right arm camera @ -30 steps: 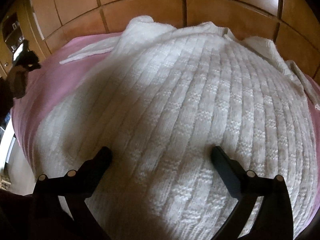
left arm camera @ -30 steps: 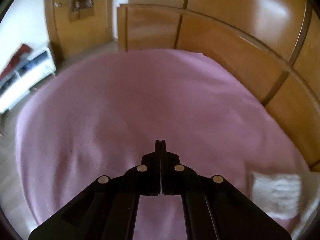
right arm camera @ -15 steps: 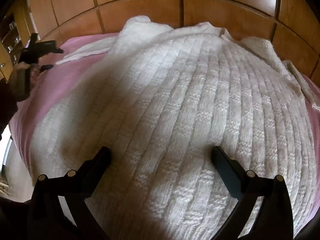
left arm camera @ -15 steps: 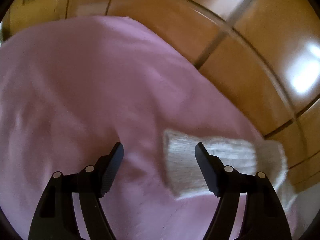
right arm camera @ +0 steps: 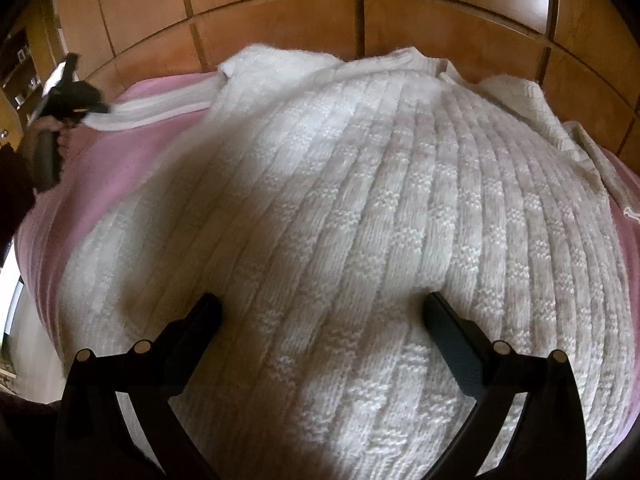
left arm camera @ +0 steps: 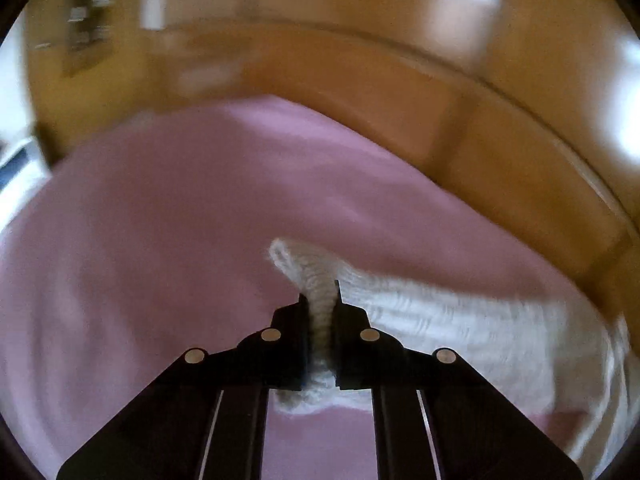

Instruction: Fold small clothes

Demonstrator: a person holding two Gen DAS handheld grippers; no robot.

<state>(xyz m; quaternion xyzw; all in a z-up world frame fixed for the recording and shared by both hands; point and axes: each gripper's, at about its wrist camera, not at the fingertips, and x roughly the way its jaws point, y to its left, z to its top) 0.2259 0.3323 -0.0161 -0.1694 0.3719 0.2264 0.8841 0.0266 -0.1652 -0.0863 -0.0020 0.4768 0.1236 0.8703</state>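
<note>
Two tongs: left tongs (left arm camera: 320, 312) just closed on sleeve (left arm camera: 316, 276); right tongs (right arm camera: 320, 316) gape above sweater (right arm camera: 360, 220).

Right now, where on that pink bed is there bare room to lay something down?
The pink blanket is bare left of the sleeve, up to the wooden panels. The white knitted sweater crowds the rest.

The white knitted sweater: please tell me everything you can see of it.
The white knitted sweater looks like thick wool with ribbed, block-patterned stripes. It lies spread on the pink cover, its body mostly flat. Its sleeve stretches sideways, and the left gripper, whose jaws have just closed, pinches the cuff. The right gripper is open over the body.
</note>
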